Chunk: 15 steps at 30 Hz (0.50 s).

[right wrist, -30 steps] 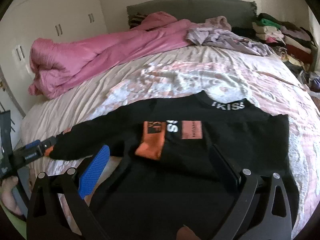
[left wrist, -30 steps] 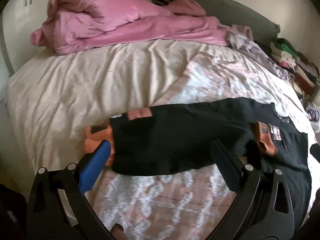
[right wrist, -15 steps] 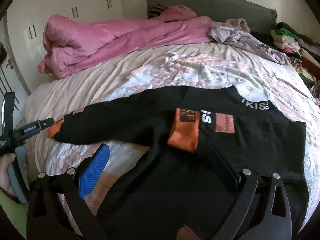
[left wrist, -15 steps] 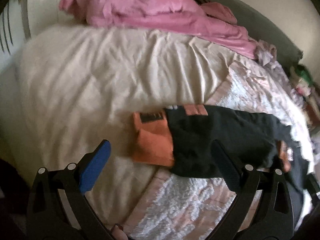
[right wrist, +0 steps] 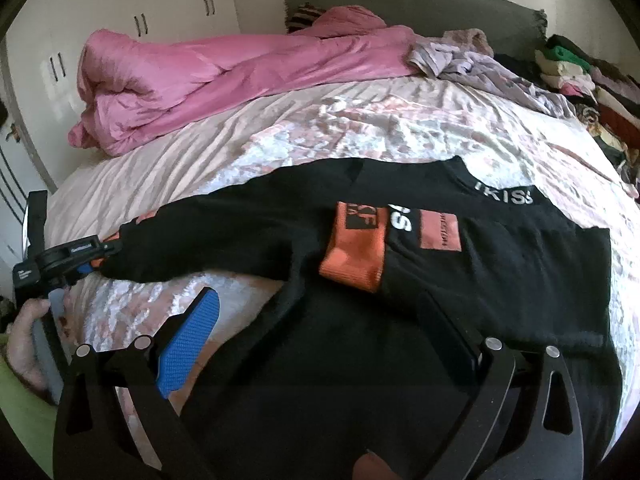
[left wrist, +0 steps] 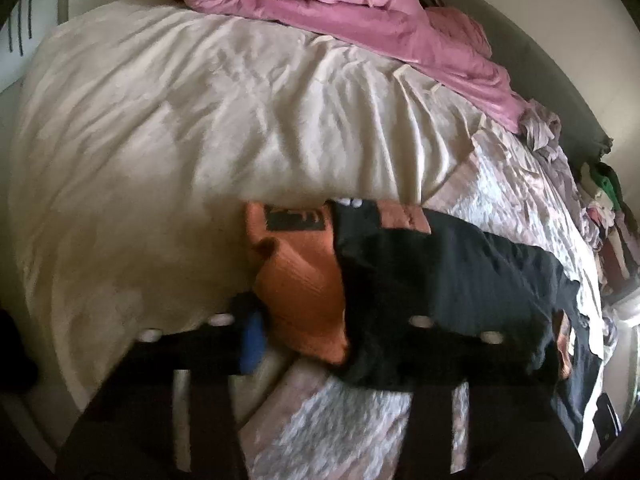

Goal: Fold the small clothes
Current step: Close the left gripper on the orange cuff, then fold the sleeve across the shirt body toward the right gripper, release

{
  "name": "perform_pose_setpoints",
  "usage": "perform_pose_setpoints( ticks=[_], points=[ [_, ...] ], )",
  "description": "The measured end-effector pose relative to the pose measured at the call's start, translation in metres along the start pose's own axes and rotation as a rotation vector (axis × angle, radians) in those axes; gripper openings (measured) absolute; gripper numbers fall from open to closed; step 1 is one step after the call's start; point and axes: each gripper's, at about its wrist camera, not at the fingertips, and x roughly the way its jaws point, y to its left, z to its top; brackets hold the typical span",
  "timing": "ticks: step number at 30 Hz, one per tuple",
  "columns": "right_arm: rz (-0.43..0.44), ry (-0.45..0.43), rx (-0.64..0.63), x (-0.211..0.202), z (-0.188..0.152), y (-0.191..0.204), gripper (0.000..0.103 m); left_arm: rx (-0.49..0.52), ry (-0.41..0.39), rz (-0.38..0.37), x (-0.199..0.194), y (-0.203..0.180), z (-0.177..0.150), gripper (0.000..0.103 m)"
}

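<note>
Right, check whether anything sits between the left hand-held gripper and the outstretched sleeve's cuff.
Nothing visible does. The left hand-held gripper is at the orange cuff of the black sweater, its jaws closing with the cuff between them. Only the bedcover lies around it.

wrist views, angled down, sharing sweater [left wrist: 460, 280]

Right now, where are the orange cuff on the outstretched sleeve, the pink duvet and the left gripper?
orange cuff [left wrist: 296, 280], left wrist view, ribbed middle.
pink duvet [right wrist: 208, 76], right wrist view, bunched middle.
left gripper [right wrist: 94, 258], right wrist view, tips closing at the cuff.
</note>
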Motion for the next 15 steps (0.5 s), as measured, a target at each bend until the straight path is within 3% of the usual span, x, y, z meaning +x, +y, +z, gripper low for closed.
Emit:
perform_pose_setpoints(
  ticks=[2, 8, 15],
  points=[
    [0.000, 0.001, 0.013, 0.000, -0.001, -0.006, 0.099, 0.018, -0.007, -0.039, 0.002, -0.005, 0.002, 0.009],
    [-0.011, 0.006, 0.078, -0.003, -0.007, -0.029, 0.099, 0.054, -0.074, -0.119, -0.019, -0.024, 0.002, 0.008],
    [-0.021, -0.006, 0.147, -0.013, -0.012, -0.056, 0.099, 0.147, -0.152, -0.227, -0.060, -0.077, 0.007, 0.008]
  ],
)
